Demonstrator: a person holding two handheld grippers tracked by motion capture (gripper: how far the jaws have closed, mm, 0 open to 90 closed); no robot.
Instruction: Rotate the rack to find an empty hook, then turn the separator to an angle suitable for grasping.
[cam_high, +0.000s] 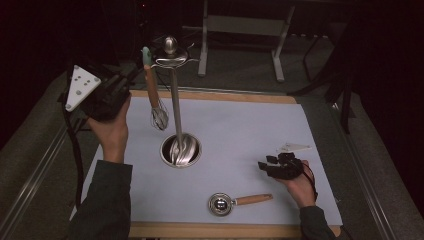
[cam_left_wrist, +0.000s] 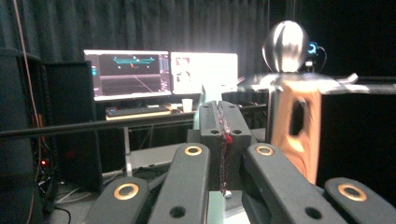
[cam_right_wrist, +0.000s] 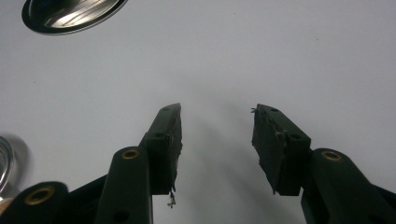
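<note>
A metal utensil stand (cam_high: 175, 100) rises from a round base (cam_high: 181, 150) in the middle of the pale mat; its ball top (cam_left_wrist: 286, 44) is up close in the left gripper view. A whisk (cam_high: 154, 95) with a wooden handle and mint-green tip hangs at the stand's left hook. My left gripper (cam_high: 134, 75) is raised just left of that tip, jaws shut (cam_left_wrist: 223, 116). The mint tip (cam_left_wrist: 208, 93) peeks from behind them; I cannot tell whether it is pinched. A wooden-handled metal ladle (cam_high: 235, 202) lies near the front edge. My right gripper (cam_high: 267, 164) rests open over bare mat (cam_right_wrist: 217, 135).
The mat (cam_high: 240, 120) lies on a wooden board with a grey floor around it. A metal frame (cam_high: 240, 30) stands behind the table. Two lit monitors (cam_left_wrist: 159, 72) and dark boxes face the left gripper. The base's rim (cam_right_wrist: 70, 14) lies ahead of the right gripper.
</note>
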